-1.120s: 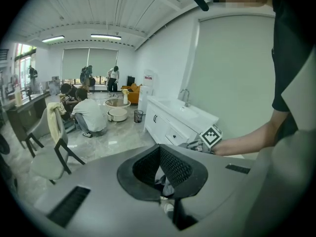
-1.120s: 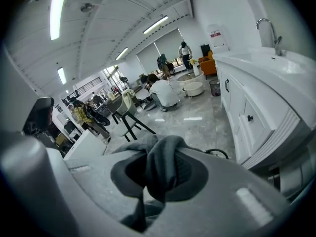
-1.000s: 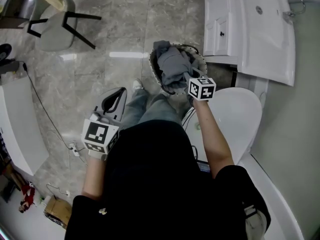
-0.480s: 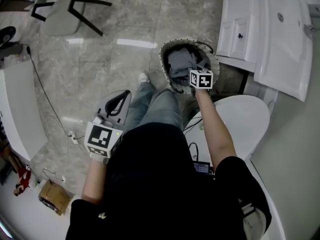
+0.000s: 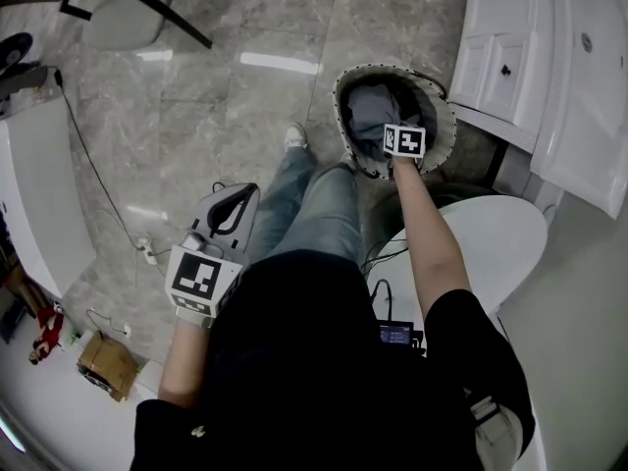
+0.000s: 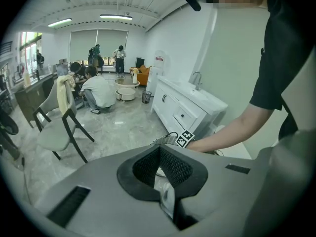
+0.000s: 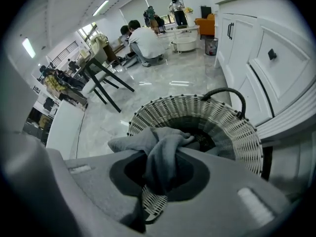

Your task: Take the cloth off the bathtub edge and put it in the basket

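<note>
Right gripper [image 7: 158,179] clamped on cloth [image 7: 165,149]. A grey bunch is pinched between the jaws, with folds spilling over the top of them. In the head view the right gripper [image 5: 397,130] points steeply down into the basket [image 5: 444,135], marker cube on top. The right arm is stretched forward, forearm bare and nearly straight from shoulder to basket.

The cloth [image 5: 371,114] sits inside the basket mouth, in the grip. Whether it rests on the bottom cannot be told. The right gripper view shows the woven rim [image 7: 232,132] just behind the jaws and a dark handle arching over the far side.

Left gripper [image 5: 234,196] has its jaws together with nothing between them; in its own view the left gripper [image 6: 159,148] shows only bare dark pads. It is held low at the person's left side, well apart from the basket, angled down toward the floor with the elbow bent.

Counts: two grippers, one basket, one cloth in the grip. One white cabinet [image 5: 505,62] is just beside the basket. One chair [image 5: 132,13] is well apart from it.
</note>
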The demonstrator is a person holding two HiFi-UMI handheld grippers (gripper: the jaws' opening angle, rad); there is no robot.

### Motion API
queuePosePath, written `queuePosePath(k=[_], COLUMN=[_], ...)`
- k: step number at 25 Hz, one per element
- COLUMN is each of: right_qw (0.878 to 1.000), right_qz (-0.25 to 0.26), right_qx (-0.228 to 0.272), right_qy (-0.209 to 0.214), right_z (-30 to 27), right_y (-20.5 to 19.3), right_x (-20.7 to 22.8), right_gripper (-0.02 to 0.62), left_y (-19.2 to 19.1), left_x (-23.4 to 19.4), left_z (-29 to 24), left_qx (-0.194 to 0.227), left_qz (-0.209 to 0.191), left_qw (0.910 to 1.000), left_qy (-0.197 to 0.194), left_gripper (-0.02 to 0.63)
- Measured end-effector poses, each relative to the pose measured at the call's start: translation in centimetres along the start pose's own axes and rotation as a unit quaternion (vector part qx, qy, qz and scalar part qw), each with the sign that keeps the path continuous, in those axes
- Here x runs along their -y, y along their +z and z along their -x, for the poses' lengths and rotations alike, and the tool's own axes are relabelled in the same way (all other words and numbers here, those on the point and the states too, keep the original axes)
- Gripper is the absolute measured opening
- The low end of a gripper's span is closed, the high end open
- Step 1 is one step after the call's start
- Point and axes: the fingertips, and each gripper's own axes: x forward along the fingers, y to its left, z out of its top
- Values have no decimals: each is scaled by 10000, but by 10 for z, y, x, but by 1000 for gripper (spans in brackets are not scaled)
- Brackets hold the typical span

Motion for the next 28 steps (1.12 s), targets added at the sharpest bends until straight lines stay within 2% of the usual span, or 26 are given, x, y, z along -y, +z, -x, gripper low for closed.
queuePosePath(k=[8,13,15,28], right_qw=[9992,9976,9976,9998], right_qz=[-174,-165,-197,133], right_qx=[-317,-600,-575,-83], right_qy=[-148,-289,-336,-100], right_z=[-47,-59,-56,16], right_y=[-17,-27,-26,5], right_x=[8,8,6,-47], right_gripper=[72,162,187,173], left_y=[-28,-34,-34,5], left_x=[-18,-26,-28,-23], left_z=[-9,-10,-7,17], left_qx=[-319,-402,-398,3], left_qz=[69,20,1,-112], left_qw=[9995,9992,9992,9998], left_qy=[-54,-89,-93,-158], left_gripper=[14,14,12,14])
